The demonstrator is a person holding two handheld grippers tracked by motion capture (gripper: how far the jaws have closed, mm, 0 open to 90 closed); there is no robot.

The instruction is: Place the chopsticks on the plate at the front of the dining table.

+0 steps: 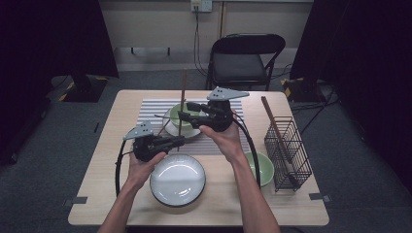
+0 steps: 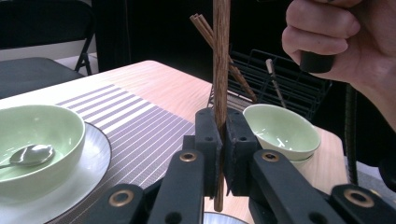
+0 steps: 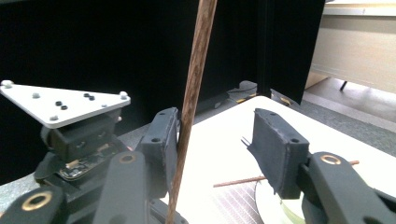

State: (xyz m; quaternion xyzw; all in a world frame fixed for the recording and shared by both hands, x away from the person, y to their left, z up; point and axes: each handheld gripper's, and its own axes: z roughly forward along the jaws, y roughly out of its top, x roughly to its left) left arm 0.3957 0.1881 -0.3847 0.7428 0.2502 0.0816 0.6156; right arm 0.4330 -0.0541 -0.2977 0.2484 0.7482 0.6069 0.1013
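A long brown wooden chopstick stands upright over the striped placemat. My left gripper is shut on its lower part. In the left gripper view both jaws of the left gripper press on the chopstick, whose tip pokes out below them. My right gripper sits higher on the same stick, open. In the right gripper view the chopstick runs close beside one jaw of the right gripper, with a wide gap to the other.
A green bowl holding a spoon sits on a white plate on the placemat. A second chopstick lies by it. A white dish is at the front, a small green bowl and a wire basket at the right. A chair stands behind the table.
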